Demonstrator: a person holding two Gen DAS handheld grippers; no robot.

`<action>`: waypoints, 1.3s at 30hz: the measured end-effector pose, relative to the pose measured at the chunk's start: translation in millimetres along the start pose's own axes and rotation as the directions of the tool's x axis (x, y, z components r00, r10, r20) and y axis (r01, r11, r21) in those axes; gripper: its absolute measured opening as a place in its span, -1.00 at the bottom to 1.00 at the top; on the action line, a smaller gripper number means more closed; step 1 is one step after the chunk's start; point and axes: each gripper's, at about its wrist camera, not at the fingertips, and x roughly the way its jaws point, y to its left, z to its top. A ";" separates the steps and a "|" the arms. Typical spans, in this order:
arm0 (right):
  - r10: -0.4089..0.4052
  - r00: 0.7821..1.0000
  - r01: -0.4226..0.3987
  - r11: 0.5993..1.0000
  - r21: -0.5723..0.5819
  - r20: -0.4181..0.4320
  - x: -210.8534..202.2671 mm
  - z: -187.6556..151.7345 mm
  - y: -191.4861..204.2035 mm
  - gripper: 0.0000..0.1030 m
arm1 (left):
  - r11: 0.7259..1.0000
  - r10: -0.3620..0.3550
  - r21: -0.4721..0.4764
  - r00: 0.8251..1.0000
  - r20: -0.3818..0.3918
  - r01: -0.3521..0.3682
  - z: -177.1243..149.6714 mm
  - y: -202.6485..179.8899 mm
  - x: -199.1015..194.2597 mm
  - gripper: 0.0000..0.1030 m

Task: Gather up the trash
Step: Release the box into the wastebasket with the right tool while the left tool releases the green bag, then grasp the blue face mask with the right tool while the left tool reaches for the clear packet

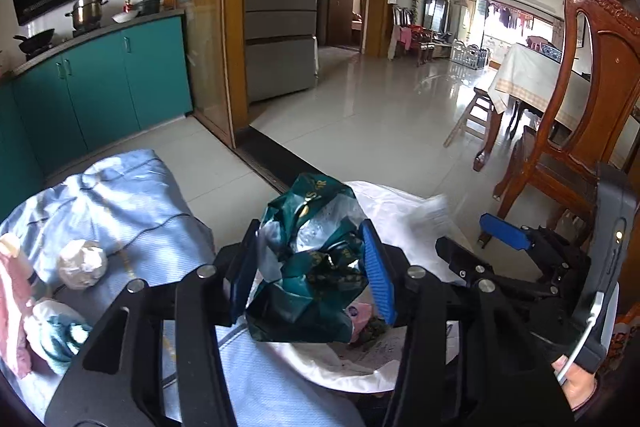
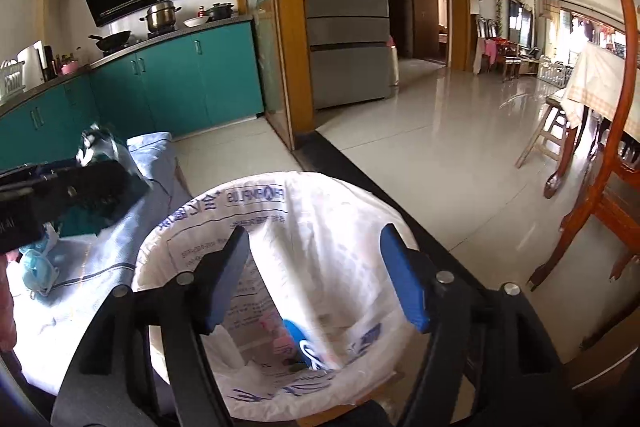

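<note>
Pinching crumpled green wrapper (image 1: 308, 259): left gripper (image 1: 316, 267) fingers clamped across middle, over bag (image 2: 320, 227) rim. Judged light, soft, crinkly, slippery foil. Right gripper (image 2: 320, 283) fingers spread, empty, inside bag mouth.

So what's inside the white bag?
Inside the white bag you can see a pink wrapper, something blue and a few dark scraps at the bottom. The bag's folds and the right tool hide the rest.
</note>
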 end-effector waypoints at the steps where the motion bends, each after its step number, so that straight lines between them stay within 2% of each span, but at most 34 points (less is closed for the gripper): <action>1: -0.006 1.000 0.006 1.000 0.005 -0.001 -1.6 -0.8 -0.8 0.30 | 1.000 -0.014 -0.002 1.000 -0.011 0.014 -0.9 -3.0 2.8 0.02; 3: -0.011 1.000 0.012 1.000 0.016 -0.007 -3.5 -1.4 -5.4 0.30 | 0.999 -0.033 0.006 0.999 -0.031 0.033 -2.7 -6.1 9.7 0.19; 4: -0.015 1.000 0.015 1.000 0.020 -0.009 -4.3 -0.3 -7.2 0.30 | 1.000 -0.024 0.011 0.999 -0.028 0.025 -4.2 -8.2 11.1 0.34; 8: -0.017 1.000 0.017 1.000 0.014 -0.011 -9.1 -0.1 -5.4 0.30 | 1.000 -0.013 0.016 1.000 -0.017 0.013 -7.4 -5.5 3.0 0.39; 10: -0.002 1.000 0.002 1.000 -0.011 -0.013 -12.6 0.0 1.8 0.30 | 0.999 0.034 0.016 0.999 0.009 -0.034 -6.4 4.3 -11.3 0.41; 12: 0.022 1.000 -0.023 0.999 -0.040 -0.015 -14.2 0.7 14.5 0.30 | 0.994 0.110 0.000 0.993 0.049 -0.110 -2.9 23.1 -32.6 0.45; 13: 0.041 0.999 -0.042 0.998 -0.053 -0.017 -15.2 0.6 23.0 0.30 | 0.989 0.145 -0.012 0.988 0.062 -0.144 -1.7 32.0 -42.0 0.48; 15: 0.095 0.995 -0.096 0.992 -0.082 -0.025 -16.7 -0.6 43.1 0.36 | 0.968 0.247 -0.060 0.965 0.091 -0.242 0.3 61.6 -67.1 0.52; 18: 0.204 0.978 -0.209 0.971 -0.118 -0.051 -19.0 -4.7 82.8 0.46 | 0.898 0.429 -0.163 0.897 0.108 -0.410 -4.9 114.6 -106.4 0.65; 21: 0.331 0.937 -0.347 0.923 -0.169 -0.113 -18.4 -11.2 131.6 0.53 | 0.777 0.617 -0.233 0.781 0.100 -0.584 -23.5 168.1 -141.5 0.73; 22: 0.363 0.922 -0.384 0.903 -0.192 -0.135 -17.4 -14.8 150.3 0.56 | 0.727 0.675 -0.242 0.734 0.073 -0.643 -32.3 185.1 -149.1 0.74; 23: 0.387 0.910 -0.412 0.887 -0.208 -0.151 -17.6 -16.6 164.9 0.59 | 0.664 0.733 -0.243 0.680 0.025 -0.707 -43.5 206.3 -156.1 0.74; 24: 0.419 0.891 -0.451 0.863 -0.229 -0.177 -15.4 -20.2 185.0 0.59 | 0.617 0.767 -0.242 0.641 -0.025 -0.749 -54.4 225.0 -161.8 0.74; 25: 0.437 0.878 -0.475 0.844 -0.247 -0.197 -13.0 -23.8 202.1 0.60 | 0.585 0.782 -0.250 0.618 -0.079 -0.772 -65.9 245.3 -168.0 0.74; 26: 0.442 0.872 -0.486 0.834 -0.261 -0.210 -11.3 -25.9 214.4 0.60 | 0.569 0.781 -0.269 0.613 -0.121 -0.777 -74.8 263.2 -174.0 0.74; 27: 0.447 0.865 -0.497 0.822 -0.279 -0.227 -8.6 -29.4 230.7 0.60 | 0.558 0.767 -0.306 0.620 -0.164 -0.772 -86.0 283.4 -180.5 0.74; 28: 0.451 0.859 -0.507 0.811 -0.290 -0.241 -5.8 -32.6 245.3 0.60 | 0.554 0.745 -0.350 0.638 -0.196 -0.755 -96.5 301.6 -186.7 0.74; 30: 0.453 0.850 -0.521 0.800 -0.298 -0.270 0.5 -38.0 266.7 0.60 | 0.560 0.674 -0.443 0.696 -0.248 -0.700 -123.1 337.2 -198.4 0.75; 31: 0.448 0.848 -0.522 0.798 -0.301 -0.282 4.0 -40.1 277.7 0.60 | 0.576 0.624 -0.469 0.731 -0.276 -0.669 -135.9 352.0 -199.6 0.76; 33: 0.433 0.853 -0.512 0.801 -0.310 -0.292 8.9 -43.2 292.3 0.60 | 0.601 0.559 -0.482 0.766 -0.317 -0.638 -155.8 368.3 -198.3 0.76; 35: 0.405 0.864 -0.491 0.810 -0.321 -0.300 14.0 -46.4 305.1 0.60 | 0.612 0.510 -0.483 0.779 -0.364 -0.627 -170.0 380.9 -191.5 0.78; 37: 0.388 0.870 -0.478 0.816 -0.326 -0.306 16.7 -48.5 311.5 0.61 | 0.634 0.463 -0.473 0.791 -0.400 -0.611 -177.3 382.3 -179.2 0.78; 39: 0.387 0.867 -0.481 0.813 -0.328 -0.313 19.6 -48.9 317.8 0.62 | 0.658 0.441 -0.450 0.793 -0.420 -0.604 -185.7 375.3 -170.4 0.79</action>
